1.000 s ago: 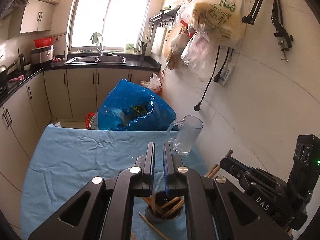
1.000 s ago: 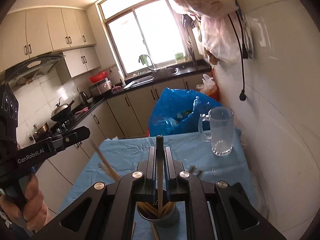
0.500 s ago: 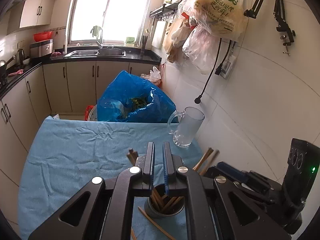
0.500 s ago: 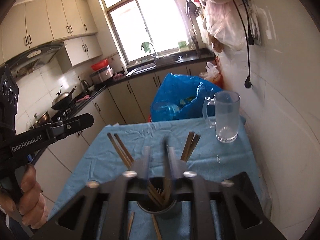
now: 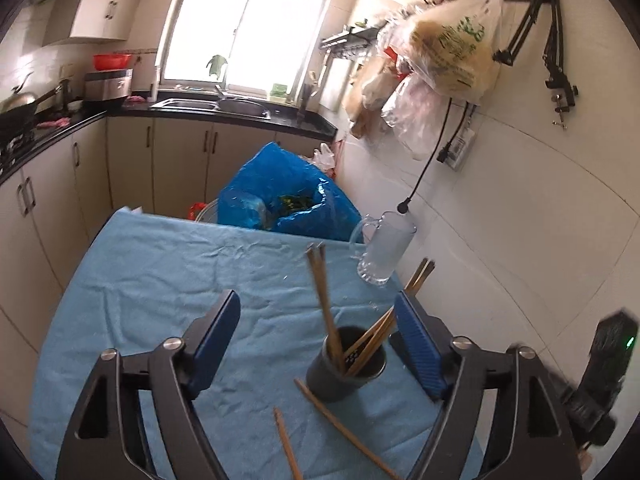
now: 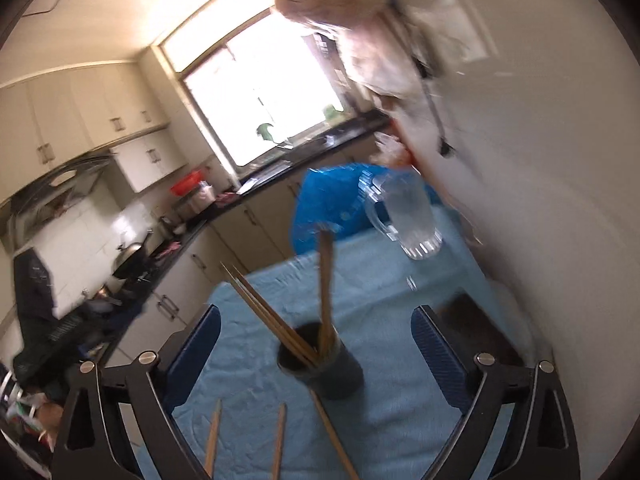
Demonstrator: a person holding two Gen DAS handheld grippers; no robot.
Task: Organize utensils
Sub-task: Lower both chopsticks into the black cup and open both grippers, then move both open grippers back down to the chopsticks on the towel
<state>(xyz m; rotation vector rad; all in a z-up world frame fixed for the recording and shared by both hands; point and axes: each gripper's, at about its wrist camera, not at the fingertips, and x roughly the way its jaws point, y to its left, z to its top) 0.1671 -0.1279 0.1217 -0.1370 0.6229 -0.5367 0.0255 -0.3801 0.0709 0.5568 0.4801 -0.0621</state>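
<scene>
**Chopsticks in cup, both grippers released**

While the dark cup (image 5: 346, 366) stands upright on the blue cloth (image 5: 160, 280), several chopsticks (image 5: 320, 300) lean inside it; others lie loose on the cloth (image 6: 276, 440) just in front. L gripper (image 5: 316, 340) & R gripper (image 6: 316, 344) both spread wide, grasping nothing. Glass mug (image 5: 384, 250) sits farther back nr wall, contents unclear.

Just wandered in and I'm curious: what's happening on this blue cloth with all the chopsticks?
A person is tidying chopsticks into a dark cup using two hand-held claws. Both the left claw and the right claw are open and empty right now. Several chopsticks in the cup stand leaning, while loose chopsticks lie on the blue cloth. A glass mug stands behind.
</scene>
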